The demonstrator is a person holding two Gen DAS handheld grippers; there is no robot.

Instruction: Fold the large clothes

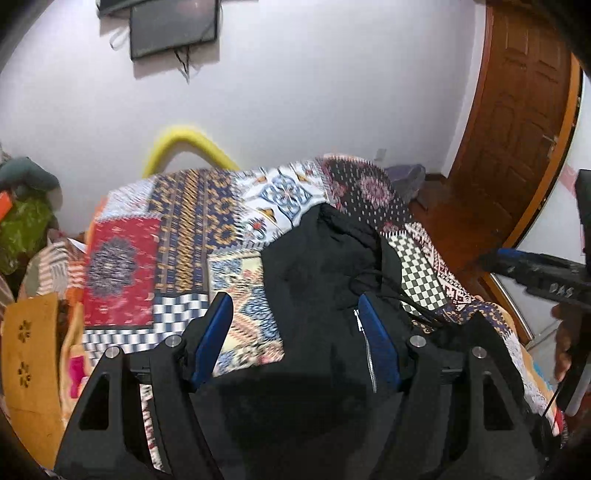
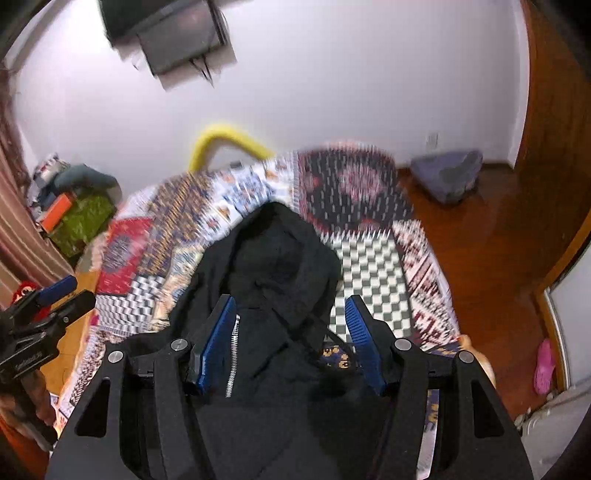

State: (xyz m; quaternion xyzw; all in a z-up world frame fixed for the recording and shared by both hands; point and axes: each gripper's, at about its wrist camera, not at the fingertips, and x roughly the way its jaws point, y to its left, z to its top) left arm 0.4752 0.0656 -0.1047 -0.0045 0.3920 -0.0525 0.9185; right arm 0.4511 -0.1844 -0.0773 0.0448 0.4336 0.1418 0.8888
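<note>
A black zip-up hoodie (image 1: 321,280) lies on a bed with a patchwork cover (image 1: 184,236), hood toward the far end. In the right wrist view the hoodie (image 2: 273,266) shows its hood, white zipper and drawstrings. My left gripper (image 1: 295,317) is open above the hoodie's left part, blue pads apart, nothing between them. My right gripper (image 2: 290,317) is open above the hoodie near the hood and zipper, empty. Each gripper also shows in the other's view: the right gripper at the right edge (image 1: 543,273), the left gripper at the left edge (image 2: 48,306).
A white wall with a mounted dark screen (image 1: 173,29) is behind the bed. A yellow tube (image 1: 184,142) arches at the bed's far end. A wooden door (image 1: 517,122) and wood floor (image 2: 480,258) are to the right. Clutter is piled at the left (image 1: 26,221).
</note>
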